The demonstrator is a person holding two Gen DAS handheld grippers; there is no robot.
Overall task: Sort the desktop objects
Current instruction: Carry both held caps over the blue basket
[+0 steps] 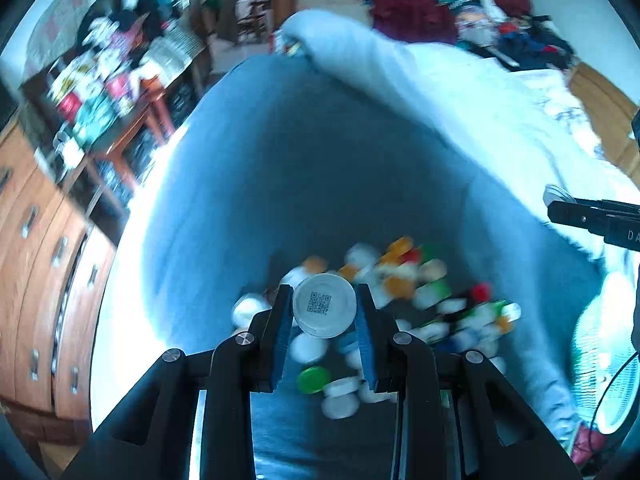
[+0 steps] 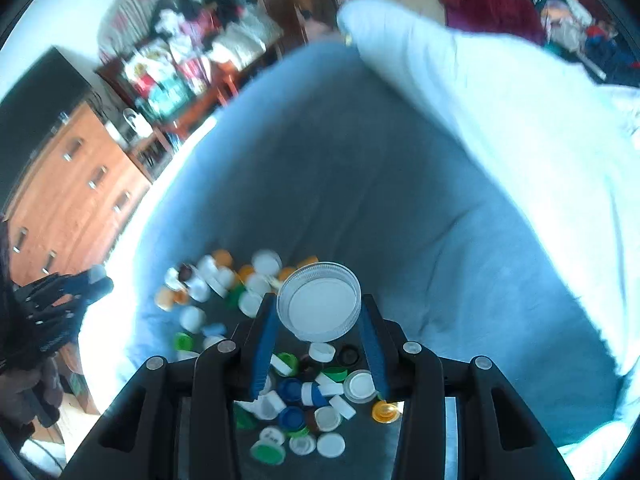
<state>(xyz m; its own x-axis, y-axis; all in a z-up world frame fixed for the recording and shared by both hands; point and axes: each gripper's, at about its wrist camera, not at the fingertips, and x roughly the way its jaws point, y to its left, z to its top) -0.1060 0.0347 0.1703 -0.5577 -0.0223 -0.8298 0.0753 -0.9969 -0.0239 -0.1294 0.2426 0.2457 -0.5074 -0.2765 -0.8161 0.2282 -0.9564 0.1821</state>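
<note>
Holding a white cap (image 1: 324,311) in left jaws, a clear lid (image 2: 319,307) in right jaws, loose caps (image 2: 304,396) heaped on blue cloth (image 2: 360,184)

A blue-grey sheet (image 2: 360,184) spreads over the bed and serves as the landmark. Left of the sheet stands a wooden cabinet (image 2: 76,200) with metal handles. Beyond the cabinet, still left of the sheet, a red-framed table (image 1: 120,120) carries a blurred clutter of packets and cloth. At the sheet's far edge lies a pale rolled blanket (image 1: 360,52). Behind that blanket sits a dark red bundle (image 2: 492,4). To the sheet's lower right, a fan's pale grille (image 1: 600,360) shows.
</note>
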